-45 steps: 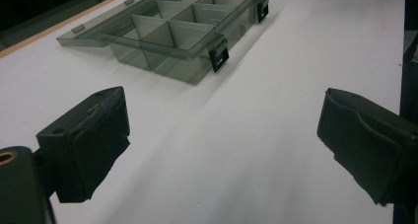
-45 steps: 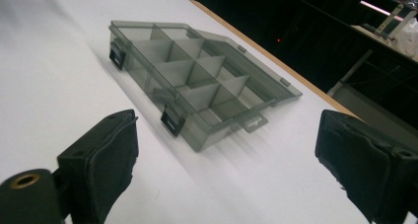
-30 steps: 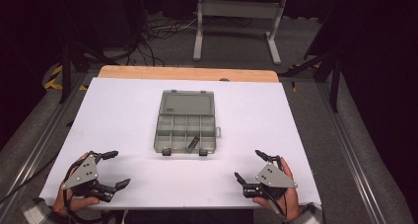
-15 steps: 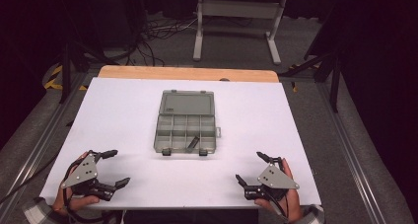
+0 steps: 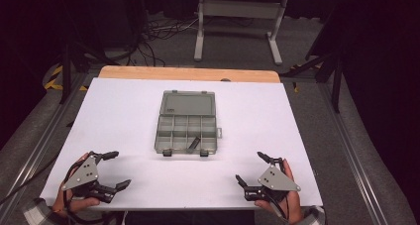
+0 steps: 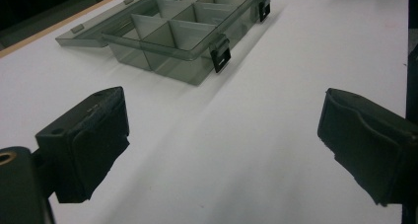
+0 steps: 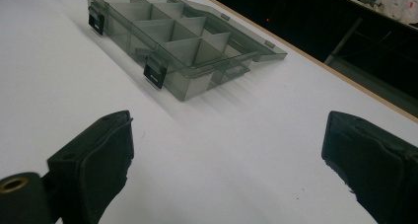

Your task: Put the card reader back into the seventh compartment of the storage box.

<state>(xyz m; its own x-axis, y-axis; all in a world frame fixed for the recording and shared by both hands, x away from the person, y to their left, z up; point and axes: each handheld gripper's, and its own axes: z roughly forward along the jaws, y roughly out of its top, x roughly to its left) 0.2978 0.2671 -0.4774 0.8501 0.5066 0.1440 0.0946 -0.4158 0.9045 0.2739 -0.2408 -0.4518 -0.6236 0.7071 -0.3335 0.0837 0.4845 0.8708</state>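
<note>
A smoky clear compartment box [image 5: 188,105] lies open in the middle of the white table, lid folded back toward the far side. A small dark piece [image 5: 194,143] lies in one front compartment. My left gripper [image 5: 120,169] rests near the front left edge, open, with nothing between its pads. My right gripper [image 5: 248,166] rests near the front right edge. Its jaws have just been opening and hold nothing. The left gripper view looks over its own gripper [image 6: 222,145] to the box [image 6: 167,31] ahead. From the right gripper [image 7: 226,155], the box [image 7: 172,36] lies ahead to the left.
A white sheet [image 5: 124,116] covers the table, and a wooden edge [image 5: 188,74] shows at the back. Two black latches [image 5: 167,152] hang on the box's front wall. Beyond the table are floor cables [image 5: 148,36] and a metal stand [image 5: 237,17].
Both hands keep their places. The right gripper's jaws look a trace wider apart than before.
</note>
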